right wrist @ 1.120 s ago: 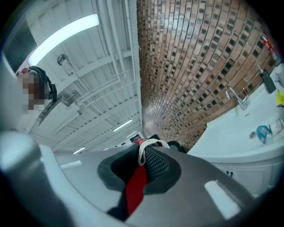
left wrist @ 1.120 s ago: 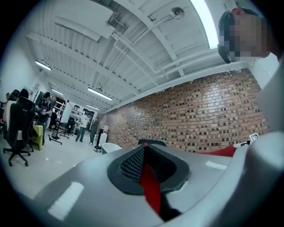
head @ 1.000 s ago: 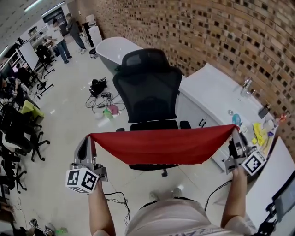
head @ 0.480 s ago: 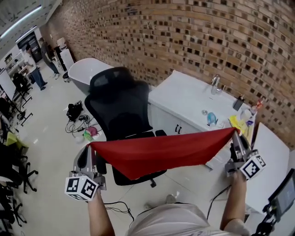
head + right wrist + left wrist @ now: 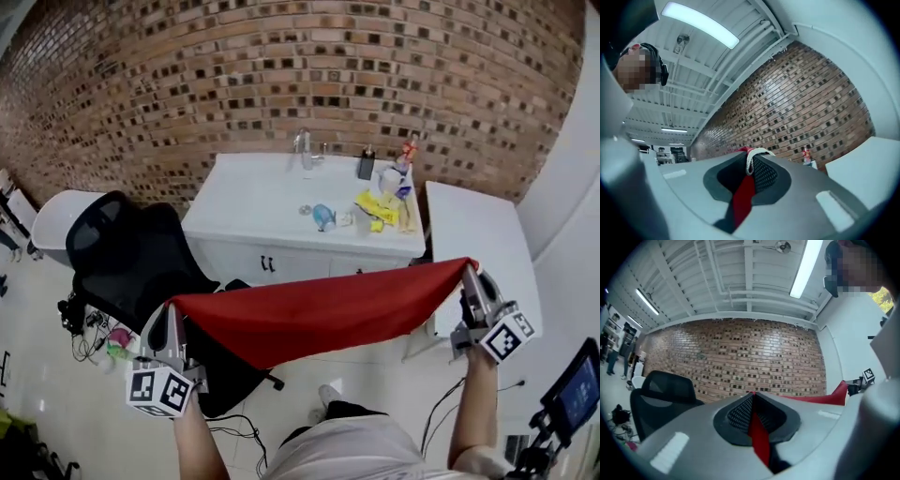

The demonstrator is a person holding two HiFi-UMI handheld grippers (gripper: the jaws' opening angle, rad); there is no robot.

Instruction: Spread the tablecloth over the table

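Right claw [image 5: 751, 157] clamping tablecloth [image 5: 319, 314], white loop [image 5: 747, 168] close-up

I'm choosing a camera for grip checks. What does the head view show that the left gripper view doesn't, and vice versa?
Head view only: the white counter with its faucet, the white table beside it, and the red tablecloth in its whole span, hanging between the left claw and the right claw. Left gripper view only: the left claw's jaws shut on a cloth corner, plus ceiling light strips. Both: the tablecloth, the brick wall and the black office chair.
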